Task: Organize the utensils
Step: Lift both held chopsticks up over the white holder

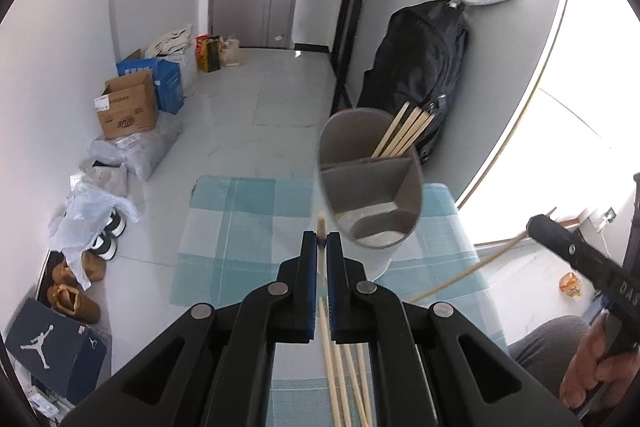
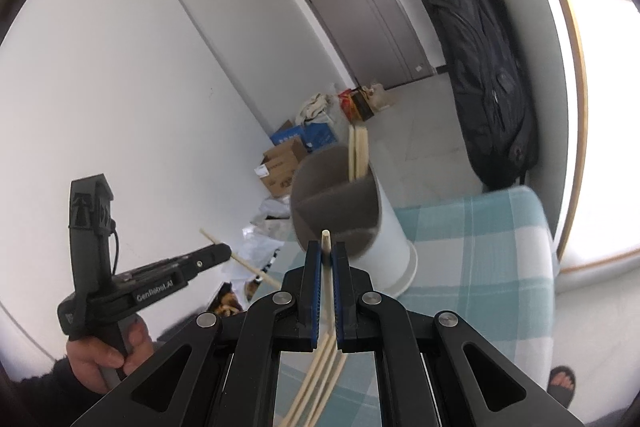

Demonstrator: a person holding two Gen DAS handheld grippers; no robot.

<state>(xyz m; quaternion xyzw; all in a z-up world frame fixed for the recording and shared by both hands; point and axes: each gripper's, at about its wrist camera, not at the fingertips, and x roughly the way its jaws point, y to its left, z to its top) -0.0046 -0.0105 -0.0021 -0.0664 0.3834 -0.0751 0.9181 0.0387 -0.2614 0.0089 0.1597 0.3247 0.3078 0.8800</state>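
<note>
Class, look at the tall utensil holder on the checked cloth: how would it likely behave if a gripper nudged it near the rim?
The utensil holder looks tall and narrow, so it may tip. It stands on soft checked cloth, probably unsteady footing. Only a few chopsticks sit inside, so it is likely light.

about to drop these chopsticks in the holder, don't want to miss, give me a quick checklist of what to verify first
1. Left gripper shut on a chopstick: ok.
2. Right gripper shut on a chopstick: ok.
3. Holder upright on the checked cloth: ok; it stands on its base.
4. Free space in the chopstick compartment: ok; the chopsticks already inside lean to one side of the back compartment.
5. Held chopsticks over the holder's opening: not ok; both tips sit short of the rim, on the near side.
6. The two grippers apart from each other: ok; the right gripper is off to the side.
</note>
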